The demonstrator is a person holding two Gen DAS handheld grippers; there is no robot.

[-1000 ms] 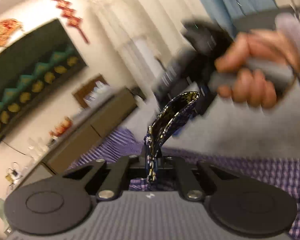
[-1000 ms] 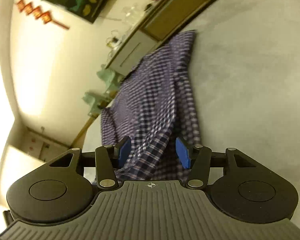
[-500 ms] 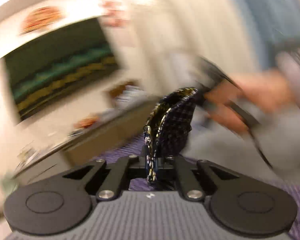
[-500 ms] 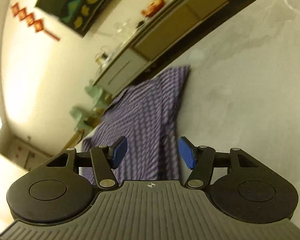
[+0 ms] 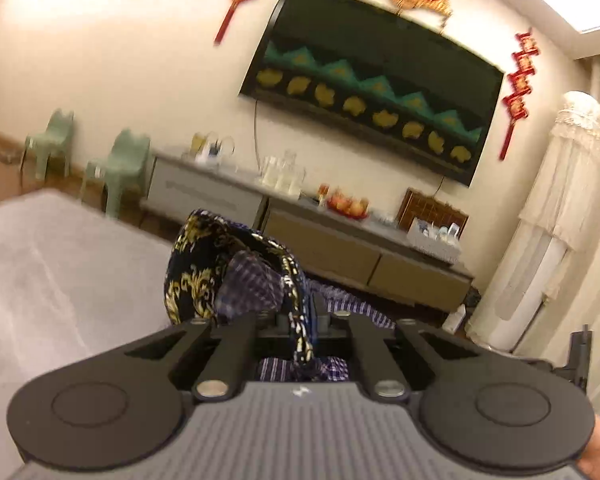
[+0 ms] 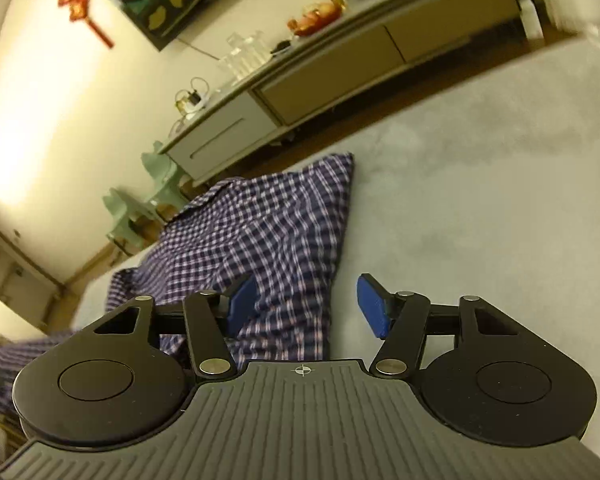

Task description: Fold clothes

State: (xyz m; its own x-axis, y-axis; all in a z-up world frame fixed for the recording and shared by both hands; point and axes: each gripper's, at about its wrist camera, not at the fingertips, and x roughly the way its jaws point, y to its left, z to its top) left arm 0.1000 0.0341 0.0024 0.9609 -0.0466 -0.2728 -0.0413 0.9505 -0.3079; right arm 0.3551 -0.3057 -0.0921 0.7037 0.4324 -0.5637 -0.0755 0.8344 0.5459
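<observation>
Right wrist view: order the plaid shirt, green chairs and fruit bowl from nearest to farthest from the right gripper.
1. plaid shirt, lying under the left side of the right gripper
2. green chairs, left, beyond the bed
3. fruit bowl, on the far cabinet

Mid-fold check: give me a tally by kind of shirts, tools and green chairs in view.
plaid shirt: 1
tools: 2, the left tool and the right tool
green chairs: 2
Total: 5
</observation>
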